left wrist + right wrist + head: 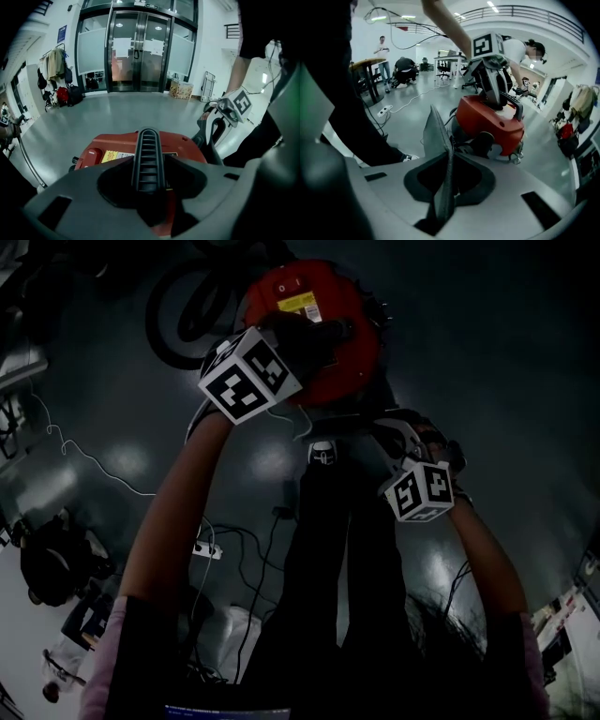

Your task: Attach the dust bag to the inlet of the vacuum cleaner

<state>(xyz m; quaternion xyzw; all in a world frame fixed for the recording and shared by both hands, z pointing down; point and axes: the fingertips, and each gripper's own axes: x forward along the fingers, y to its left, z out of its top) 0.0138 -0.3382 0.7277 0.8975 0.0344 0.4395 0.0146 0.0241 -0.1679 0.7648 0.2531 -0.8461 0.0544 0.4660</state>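
Closing left hand-held gripper (496,96) round the black ribbed handle (149,159) of a round red vacuum cleaner (487,119). Pinching a grey fabric dust bag (438,136) in right hand-held gripper (450,164).

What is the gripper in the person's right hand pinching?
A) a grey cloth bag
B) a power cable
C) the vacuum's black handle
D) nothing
A: in the right gripper view, the right gripper has its jaws shut on the fabric of the grey dust bag.
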